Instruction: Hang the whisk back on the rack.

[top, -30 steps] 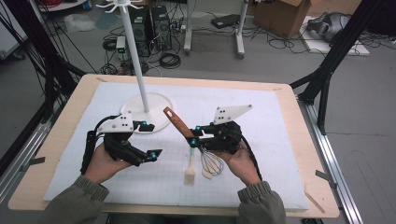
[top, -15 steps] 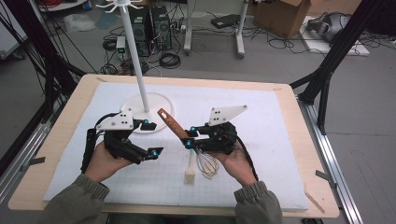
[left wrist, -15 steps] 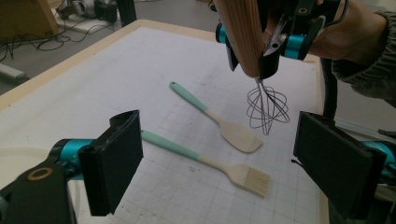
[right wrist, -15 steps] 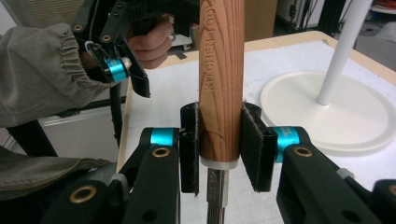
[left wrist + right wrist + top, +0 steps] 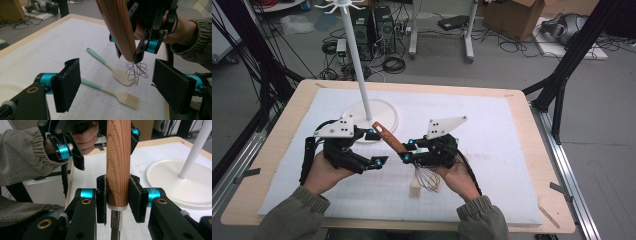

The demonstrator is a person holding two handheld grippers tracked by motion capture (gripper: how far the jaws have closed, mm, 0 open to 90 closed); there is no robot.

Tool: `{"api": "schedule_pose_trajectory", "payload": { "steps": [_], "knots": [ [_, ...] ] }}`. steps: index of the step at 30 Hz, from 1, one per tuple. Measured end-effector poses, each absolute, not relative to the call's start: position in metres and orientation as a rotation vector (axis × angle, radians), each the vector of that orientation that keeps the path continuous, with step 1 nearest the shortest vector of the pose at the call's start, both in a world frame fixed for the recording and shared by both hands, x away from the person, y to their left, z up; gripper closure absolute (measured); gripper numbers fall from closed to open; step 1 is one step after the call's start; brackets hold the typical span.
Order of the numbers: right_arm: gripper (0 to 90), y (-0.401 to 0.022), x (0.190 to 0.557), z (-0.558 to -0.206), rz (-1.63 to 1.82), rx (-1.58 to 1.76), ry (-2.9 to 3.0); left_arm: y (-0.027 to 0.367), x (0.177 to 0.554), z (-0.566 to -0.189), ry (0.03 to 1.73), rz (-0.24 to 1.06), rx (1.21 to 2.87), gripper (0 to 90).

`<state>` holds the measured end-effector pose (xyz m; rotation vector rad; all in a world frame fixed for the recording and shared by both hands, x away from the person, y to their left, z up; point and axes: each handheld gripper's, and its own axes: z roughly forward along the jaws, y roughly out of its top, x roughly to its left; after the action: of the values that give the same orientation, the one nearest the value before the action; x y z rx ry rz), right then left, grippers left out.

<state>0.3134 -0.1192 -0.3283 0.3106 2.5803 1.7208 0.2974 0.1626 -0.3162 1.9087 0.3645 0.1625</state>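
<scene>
A whisk with a brown wooden handle [image 5: 389,139] is held off the mat, handle slanting up to the left and wire head [image 5: 427,177] hanging under my right hand. My right gripper [image 5: 404,151] is shut on the handle's lower end [image 5: 118,162], just above the metal neck. My left gripper [image 5: 377,147] is open, and the handle's free end passes between its two pads without touching them. From the left gripper view [image 5: 120,86] the handle [image 5: 117,27] rises beyond the open jaws, with the right gripper [image 5: 130,53] clamped on it.
A white stand with a tall pole [image 5: 357,55] and a round base [image 5: 384,112] is just behind my left gripper. A teal-handled spatula [image 5: 110,67] and a teal-handled brush [image 5: 112,92] lie on the white gridded mat [image 5: 492,130] under the whisk.
My right gripper has carried the whisk to the left, bringing the handle's free end in between the open left jaws. The left gripper has barely moved.
</scene>
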Motion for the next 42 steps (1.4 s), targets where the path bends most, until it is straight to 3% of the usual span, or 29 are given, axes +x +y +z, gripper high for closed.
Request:
{"api": "schedule_pose_trajectory", "payload": {
  "steps": [14, 27, 42],
  "knots": [
    [70.4, -0.107, 0.309, -0.333, 1.706, 0.262, 2.563, 0.166, 0.298, -0.314, 0.365, 0.117, 1.869, 35.4],
    [70.4, -0.099, 0.306, -0.335, 1.659, 0.227, 2.554, 0.168, 0.300, -0.313, 0.367, 0.085, 1.842, 53.4],
    [70.4, -0.095, 0.302, -0.334, 1.627, 0.193, 2.515, 0.169, 0.301, -0.312, 0.369, 0.056, 1.800, 67.7]
  ]
}}
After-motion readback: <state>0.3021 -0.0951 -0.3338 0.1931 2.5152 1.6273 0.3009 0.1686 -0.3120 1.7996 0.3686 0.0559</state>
